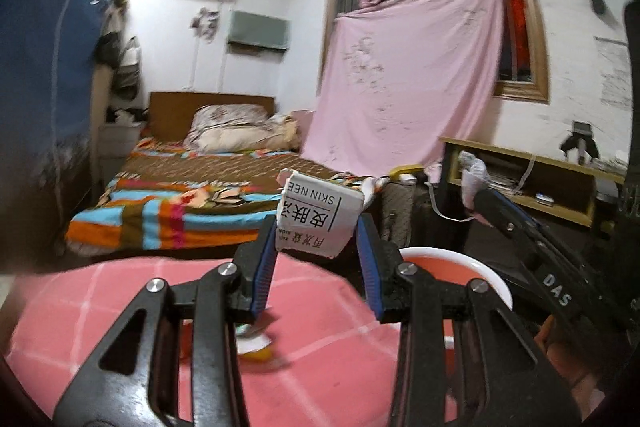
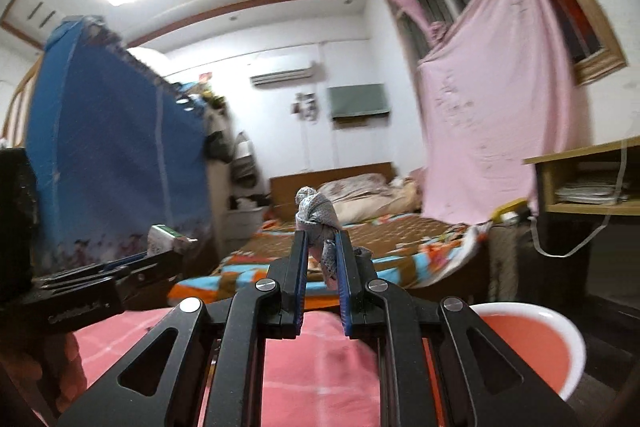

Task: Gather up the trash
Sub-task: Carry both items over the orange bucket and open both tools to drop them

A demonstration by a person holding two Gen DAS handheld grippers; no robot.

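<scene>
Left gripper (image 1: 318, 259): jaws clamped on a white carton (image 1: 318, 217), held above the pink surface (image 1: 100, 311).
Right gripper (image 2: 322, 281): jaws nearly closed, pinching crumpled cloth (image 2: 318, 219).
Red bin (image 2: 532, 343): just right of both.

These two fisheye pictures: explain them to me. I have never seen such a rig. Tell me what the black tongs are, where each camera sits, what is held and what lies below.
There is no robot here. A person holds a two-finger gripper in each hand, and each carries a camera looking forward along its fingers.

The left wrist view shows the left gripper shut on a crumpled white box with printed text. At the right edge of that view the right gripper reaches in.

The right wrist view shows that right gripper shut on a wad of cloth; whether it is cloth or tissue I cannot tell.

Below both is a pink checked tablecloth. On it lie some scraps, too blurred to name. Beside it stands a bin with a white rim and pink inside, probably for the trash. Behind is a bed.
</scene>
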